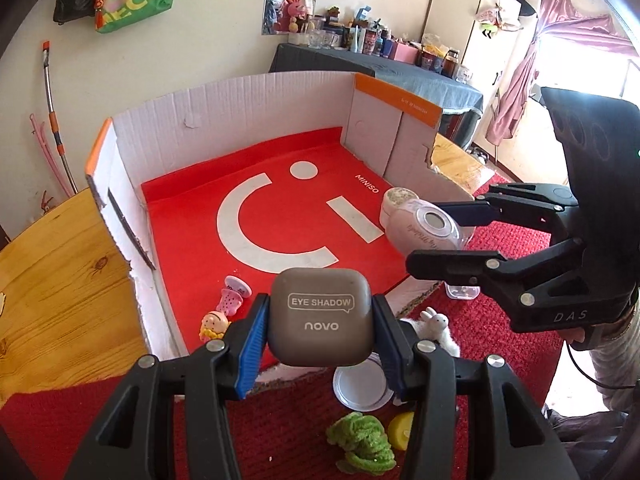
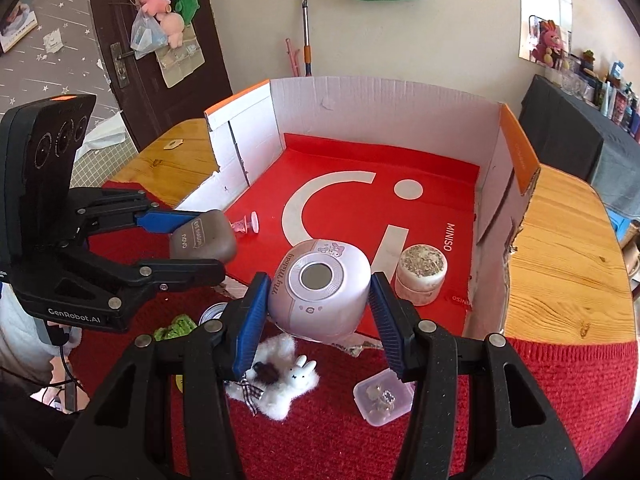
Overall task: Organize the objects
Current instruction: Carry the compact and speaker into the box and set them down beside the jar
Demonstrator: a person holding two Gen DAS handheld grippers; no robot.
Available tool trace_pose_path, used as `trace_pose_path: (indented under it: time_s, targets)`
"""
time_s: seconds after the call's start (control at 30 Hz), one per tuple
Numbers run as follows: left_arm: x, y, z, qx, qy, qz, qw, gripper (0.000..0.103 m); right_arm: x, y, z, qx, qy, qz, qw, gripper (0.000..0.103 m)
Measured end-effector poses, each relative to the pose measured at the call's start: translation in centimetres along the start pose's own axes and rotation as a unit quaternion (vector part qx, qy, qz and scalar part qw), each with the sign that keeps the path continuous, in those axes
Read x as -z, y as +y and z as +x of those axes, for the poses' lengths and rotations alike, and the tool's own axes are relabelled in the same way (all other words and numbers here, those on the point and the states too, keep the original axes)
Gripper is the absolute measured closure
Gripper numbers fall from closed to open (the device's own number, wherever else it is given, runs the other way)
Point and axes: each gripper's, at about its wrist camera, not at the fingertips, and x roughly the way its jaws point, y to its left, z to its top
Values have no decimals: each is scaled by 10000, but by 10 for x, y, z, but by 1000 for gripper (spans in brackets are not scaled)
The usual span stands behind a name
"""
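Observation:
My left gripper (image 1: 320, 320) is shut on a grey-brown eye shadow case (image 1: 322, 316) and holds it above the front edge of the open cardboard box (image 1: 224, 104) with the red MINISO liner. My right gripper (image 2: 318, 296) is shut on a pink My Melody device (image 2: 318, 288), held over the box's front right. In the right wrist view the left gripper (image 2: 200, 248) with the case (image 2: 202, 238) is at the left. A round cream jar (image 2: 420, 274) stands in the box beside the pink device. A pink mushroom figure (image 1: 232, 298) and a small doll (image 1: 214, 324) lie in the box's front left.
On the red knitted mat (image 2: 540, 392) in front of the box lie a white bunny plush (image 2: 296, 380), a clear plastic case (image 2: 384, 398), a green knitted piece (image 1: 360, 444), a yellow item (image 1: 400, 430) and a white lid (image 1: 360, 390). The wooden table (image 2: 560, 264) flanks the box.

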Motion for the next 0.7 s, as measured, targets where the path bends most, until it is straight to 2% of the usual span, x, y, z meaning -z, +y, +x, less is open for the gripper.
trace_pose_path:
  time_s: [0.37, 0.7]
  targets:
    - [-12, 4, 32, 54, 469, 144, 9988, 51, -10, -14, 42, -290, 715, -28, 9970, 54]
    - [-12, 5, 50, 18, 702, 274, 9972, 51, -8, -12, 58, -253, 1066, -195, 9938, 54]
